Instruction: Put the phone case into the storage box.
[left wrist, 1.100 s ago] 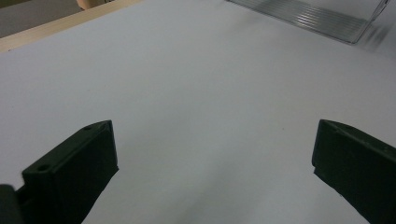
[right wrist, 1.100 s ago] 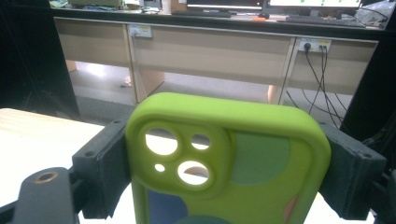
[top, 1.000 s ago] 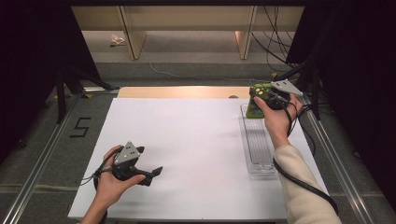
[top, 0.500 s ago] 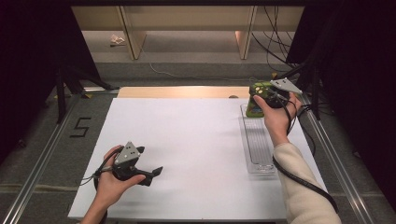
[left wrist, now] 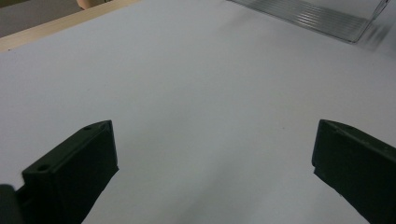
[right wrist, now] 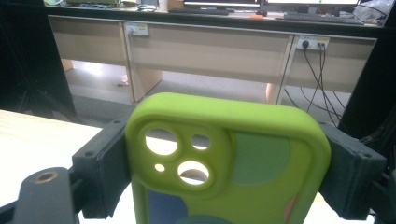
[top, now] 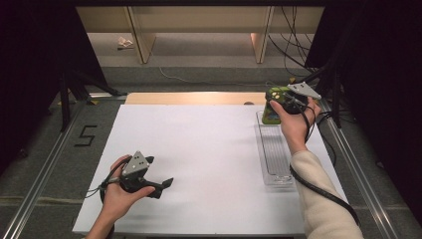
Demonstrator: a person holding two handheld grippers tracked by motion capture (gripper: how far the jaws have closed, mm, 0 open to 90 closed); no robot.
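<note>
Still unmoved, right gripper (top: 276,99) clamping phone case (top: 271,106)

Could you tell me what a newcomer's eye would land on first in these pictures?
Most likely the bright green phone case, clamped between the right gripper's jaws at the table's far right corner. Just below it a clear plastic tray lies along the right edge, and the left gripper rests open at the near left.

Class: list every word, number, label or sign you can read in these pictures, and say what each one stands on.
"5": black mark on the grey floor left of the table.
Phone case: no writing, just cut-outs and colour patches.
Monitors: too small and blurred to read.
</note>
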